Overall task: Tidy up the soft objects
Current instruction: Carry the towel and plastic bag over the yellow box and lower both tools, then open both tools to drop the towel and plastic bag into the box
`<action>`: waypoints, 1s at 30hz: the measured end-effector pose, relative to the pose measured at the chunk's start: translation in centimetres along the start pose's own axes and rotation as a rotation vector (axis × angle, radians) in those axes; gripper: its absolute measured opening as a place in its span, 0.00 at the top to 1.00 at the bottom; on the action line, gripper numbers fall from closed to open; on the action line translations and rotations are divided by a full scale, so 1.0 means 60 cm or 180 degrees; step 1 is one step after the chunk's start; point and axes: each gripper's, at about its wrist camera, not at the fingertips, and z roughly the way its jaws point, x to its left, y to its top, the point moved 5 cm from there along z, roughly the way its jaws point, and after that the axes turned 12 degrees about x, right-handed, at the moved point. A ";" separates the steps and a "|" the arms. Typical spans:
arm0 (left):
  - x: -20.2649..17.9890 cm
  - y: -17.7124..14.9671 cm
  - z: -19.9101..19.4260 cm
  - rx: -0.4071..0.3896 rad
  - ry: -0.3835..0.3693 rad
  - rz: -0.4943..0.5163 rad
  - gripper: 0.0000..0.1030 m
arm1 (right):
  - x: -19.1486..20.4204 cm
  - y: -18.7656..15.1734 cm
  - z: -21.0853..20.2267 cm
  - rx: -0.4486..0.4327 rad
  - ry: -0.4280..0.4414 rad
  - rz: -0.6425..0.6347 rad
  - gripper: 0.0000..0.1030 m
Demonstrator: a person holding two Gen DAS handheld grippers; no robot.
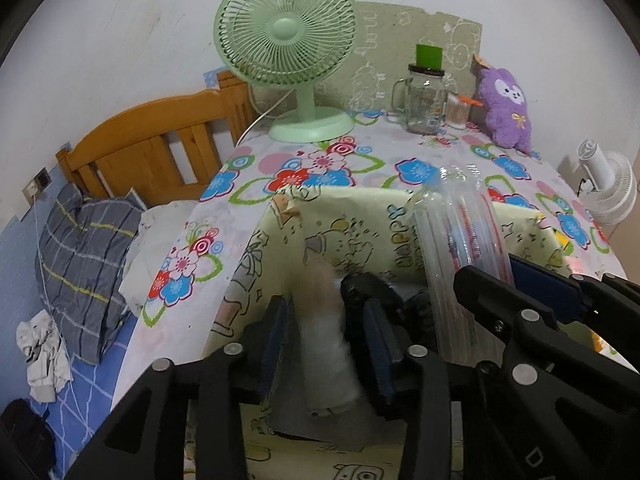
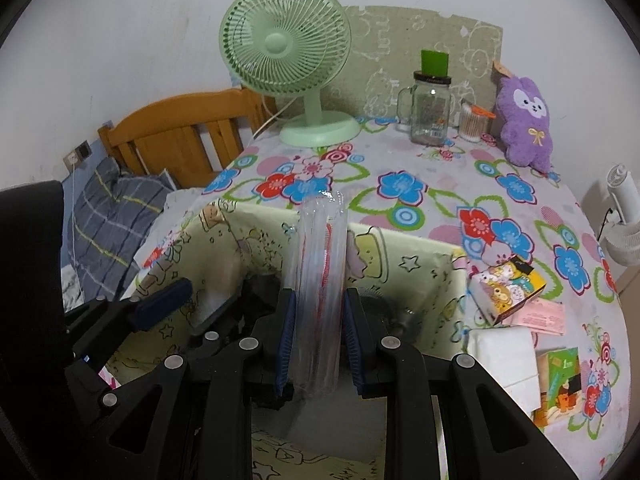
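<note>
Flowered table [image 2: 400,168]: both jaws clamp things over cartoon-print box [image 2: 400,248]; right holds clear tube [image 2: 320,280]

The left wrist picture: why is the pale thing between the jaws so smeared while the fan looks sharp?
Left wrist view: the pale object is motion-blurred, very close to the lens; the green fan is crisp. Right wrist view: the clear tube is sharp; fisheye curvature bends the table edge and darkens the corners.

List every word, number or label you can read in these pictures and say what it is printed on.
"HAPP", cut off by the clear pack: on the yellow box.
"1", with blurred characters after it: on the green booklet.
Print on the jar: too small to read.
Print on the cartoon carton: unreadable.
Pink slip: too blurred.
</note>
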 end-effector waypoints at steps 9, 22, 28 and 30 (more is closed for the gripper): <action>-0.009 -0.002 -0.003 0.0018 -0.0044 0.0098 0.42 | -0.008 -0.003 0.012 0.0117 0.0042 0.0106 0.73; -0.020 -0.005 -0.016 0.0058 -0.0114 0.0093 0.21 | -0.019 0.000 -0.007 0.0093 0.0013 -0.0020 0.38; -0.022 -0.002 -0.028 0.0020 -0.0056 0.0060 0.14 | -0.025 0.002 -0.023 0.0029 0.0018 -0.0023 0.31; -0.025 -0.001 -0.034 0.0006 -0.0060 0.0052 0.13 | -0.027 0.002 -0.030 0.0004 0.0009 -0.0032 0.29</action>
